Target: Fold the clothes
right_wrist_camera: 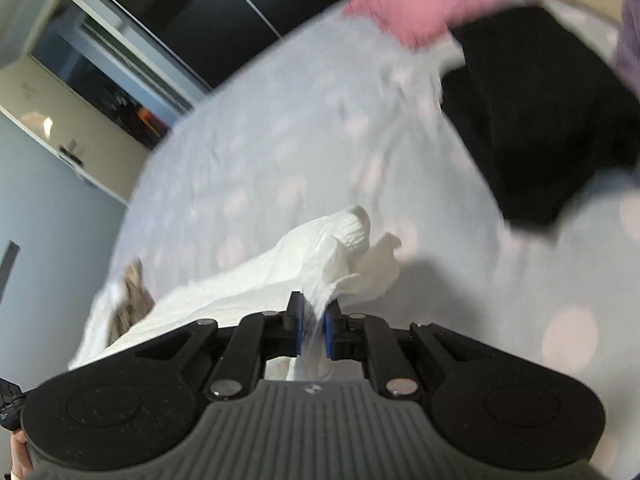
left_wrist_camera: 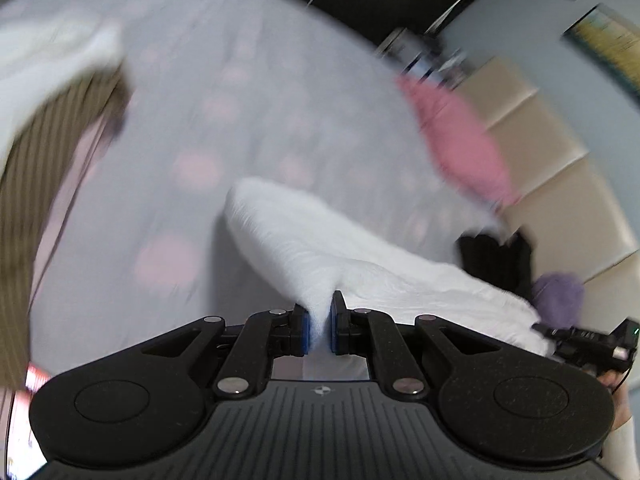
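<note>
A white knitted garment [left_wrist_camera: 320, 248] hangs between both grippers above a pale bed sheet with pink dots [left_wrist_camera: 208, 128]. My left gripper [left_wrist_camera: 319, 320] is shut on one edge of it; the cloth runs right toward my right gripper [left_wrist_camera: 580, 340], seen at the right edge. In the right wrist view my right gripper [right_wrist_camera: 316, 320] is shut on the other end of the white garment [right_wrist_camera: 328, 256], which stretches left toward the other hand. Both views are motion-blurred.
A pink garment [left_wrist_camera: 456, 140], a black garment [right_wrist_camera: 540, 112] and a purple one [left_wrist_camera: 560, 292] lie near the beige headboard [left_wrist_camera: 560, 152]. A brown striped garment and white cloth [left_wrist_camera: 48, 128] lie at the left. A dark wardrobe [right_wrist_camera: 192, 12] stands beyond the bed.
</note>
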Demonstrator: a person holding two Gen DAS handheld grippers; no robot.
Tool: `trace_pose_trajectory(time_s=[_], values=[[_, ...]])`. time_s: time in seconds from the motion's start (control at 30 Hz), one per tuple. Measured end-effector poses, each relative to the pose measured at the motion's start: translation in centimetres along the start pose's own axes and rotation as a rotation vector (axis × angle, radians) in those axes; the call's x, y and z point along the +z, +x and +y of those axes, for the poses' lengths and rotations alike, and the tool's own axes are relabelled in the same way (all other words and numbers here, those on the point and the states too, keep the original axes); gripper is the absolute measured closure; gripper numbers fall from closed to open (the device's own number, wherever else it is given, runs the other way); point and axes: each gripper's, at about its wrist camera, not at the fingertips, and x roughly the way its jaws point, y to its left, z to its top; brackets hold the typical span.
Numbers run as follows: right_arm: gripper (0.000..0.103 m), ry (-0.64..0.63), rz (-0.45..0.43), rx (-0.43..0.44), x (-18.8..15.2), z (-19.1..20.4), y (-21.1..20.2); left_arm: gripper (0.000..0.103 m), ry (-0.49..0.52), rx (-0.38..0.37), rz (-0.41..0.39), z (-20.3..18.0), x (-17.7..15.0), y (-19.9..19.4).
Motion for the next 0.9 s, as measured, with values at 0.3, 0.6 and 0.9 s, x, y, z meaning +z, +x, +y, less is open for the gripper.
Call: trace_pose_trajectory(time_s=[0.3,0.6,0.9], values=[[0.091,0.023,0.167,-0.066,-6.1,-3.2,4.7,0.096,-0.029,0.069,0.190,4.7,-5.9,2.8],[0.092,-0.046,0.219,-0.077,-8.6,-3.3,1.8,0.096,0.116,0.086,0.291,3.8,-8.2,1.2],[0.091,-0.125,0.329,-0.166,-12.5,-5.4,6.7,0.095,0.168,0.203,0.369,5.4,-12.0,5.7]])
